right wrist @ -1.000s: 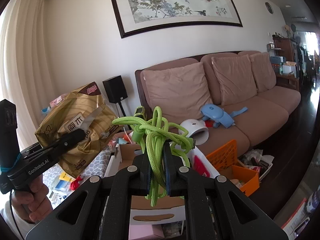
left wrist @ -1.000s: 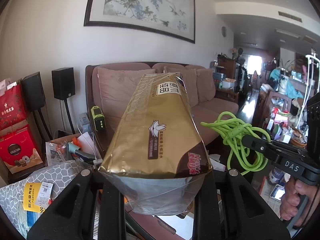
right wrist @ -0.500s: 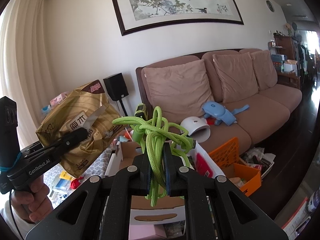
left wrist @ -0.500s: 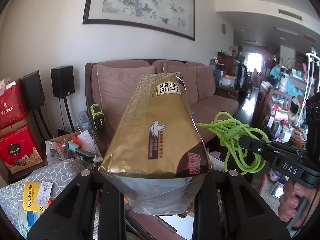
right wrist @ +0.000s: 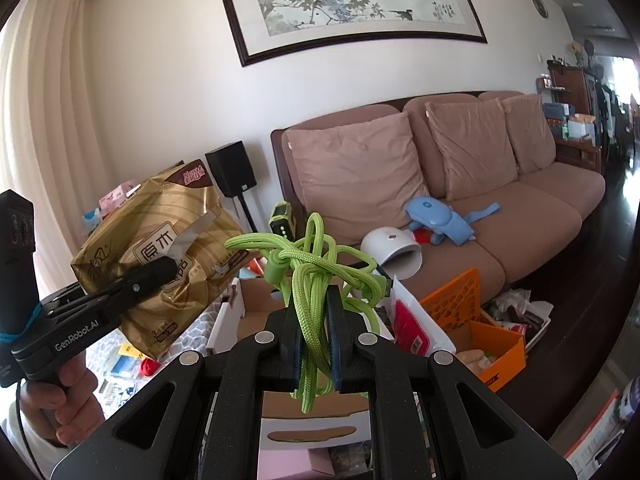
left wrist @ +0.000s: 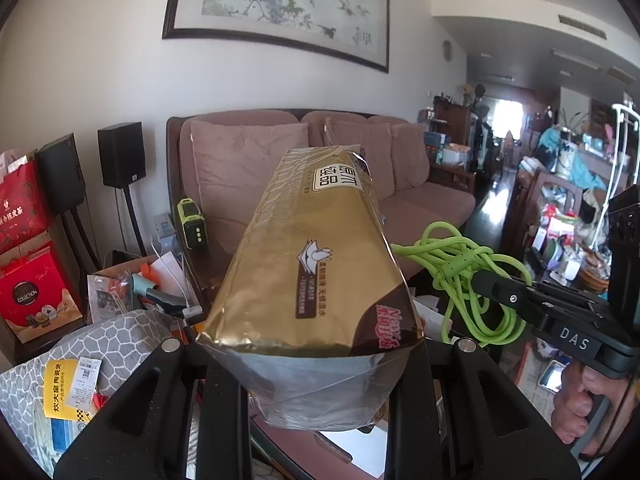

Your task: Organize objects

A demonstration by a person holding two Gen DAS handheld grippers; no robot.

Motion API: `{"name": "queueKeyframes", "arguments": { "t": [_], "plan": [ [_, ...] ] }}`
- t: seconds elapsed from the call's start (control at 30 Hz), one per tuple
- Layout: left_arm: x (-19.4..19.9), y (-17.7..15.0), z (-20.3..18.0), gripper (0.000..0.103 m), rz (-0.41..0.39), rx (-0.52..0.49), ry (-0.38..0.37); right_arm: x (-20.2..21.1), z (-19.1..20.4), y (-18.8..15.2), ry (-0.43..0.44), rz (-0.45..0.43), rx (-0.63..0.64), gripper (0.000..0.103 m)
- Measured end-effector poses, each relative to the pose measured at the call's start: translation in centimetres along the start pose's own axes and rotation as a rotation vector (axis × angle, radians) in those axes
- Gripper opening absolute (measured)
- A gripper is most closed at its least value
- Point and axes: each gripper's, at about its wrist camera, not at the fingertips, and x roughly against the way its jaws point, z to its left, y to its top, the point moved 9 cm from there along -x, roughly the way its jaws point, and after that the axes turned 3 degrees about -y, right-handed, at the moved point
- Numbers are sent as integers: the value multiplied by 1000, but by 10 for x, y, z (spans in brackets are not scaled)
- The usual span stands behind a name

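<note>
Mid-carry, I judge: both loads are up in the air and neither has a home yet. My left claw (left wrist: 316,364) is clamped on one gold tissue pack (left wrist: 316,264), which juts forward and up from between the fingers. My right claw (right wrist: 316,336) is pinched tight on one tangled green cord (right wrist: 316,276), loops bunched above the fingers and a tail hanging below. Beyond and below the right claw: one open cardboard box (right wrist: 256,308), one orange crate (right wrist: 472,316) off to its right. Past both claws stands one sofa (right wrist: 520,216) with three cushions, one white dome (right wrist: 394,252) and one blue toy (right wrist: 436,220) on its seat. Two black speakers (left wrist: 120,154) sit left of the left claw. Next move, as I read it: pick a bin for each load, lower one claw over it, release, keeping the cord's loose loops from snagging the pack.
</note>
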Motion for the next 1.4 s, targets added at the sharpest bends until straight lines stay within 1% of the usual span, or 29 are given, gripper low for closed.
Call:
{"name": "queueKeyframes", "arguments": {
  "t": [0.8,1.4],
  "plan": [
    [-9,-6,1,24,33,-1,-7,-11,-9,-5,-11,27,-11,9],
    [-16,-13,5,25,49,8,4,-17,-9,-9,-8,44,-9,9]
  ]
}}
